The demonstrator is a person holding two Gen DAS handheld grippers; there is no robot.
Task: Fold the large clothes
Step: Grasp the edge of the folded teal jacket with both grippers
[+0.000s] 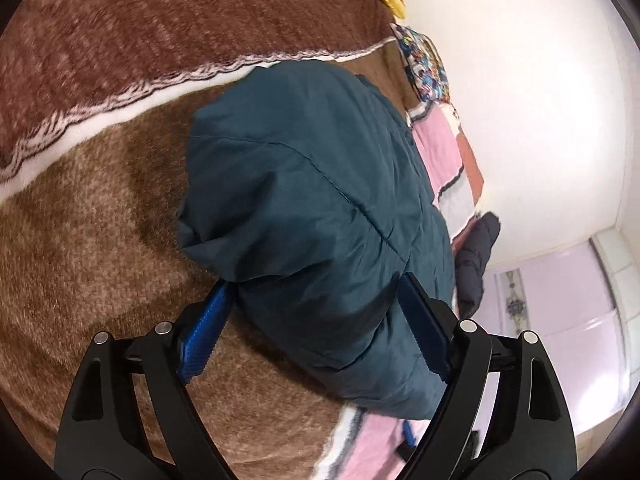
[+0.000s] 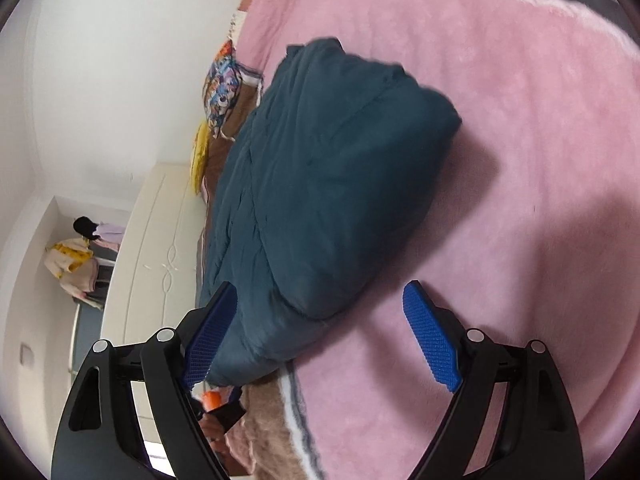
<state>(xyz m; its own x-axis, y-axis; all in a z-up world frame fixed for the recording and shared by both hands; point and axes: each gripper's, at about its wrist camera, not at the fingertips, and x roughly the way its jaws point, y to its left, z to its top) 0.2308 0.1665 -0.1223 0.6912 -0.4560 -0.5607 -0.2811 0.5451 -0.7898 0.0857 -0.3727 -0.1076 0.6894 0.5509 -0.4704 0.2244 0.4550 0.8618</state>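
Plush brown-and-pink blanket [image 1: 100, 208] carries a folded teal jacket [image 1: 320, 208]. Left gripper [image 1: 316, 320] fingers, spread apart, straddle its near end; right gripper [image 2: 324, 320] fingers gape apart, jacket beside the left one.

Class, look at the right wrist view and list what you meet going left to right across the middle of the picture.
White wall → clothes hanging in the corner → cream wardrobe door → folded teal jacket → pink blanket.
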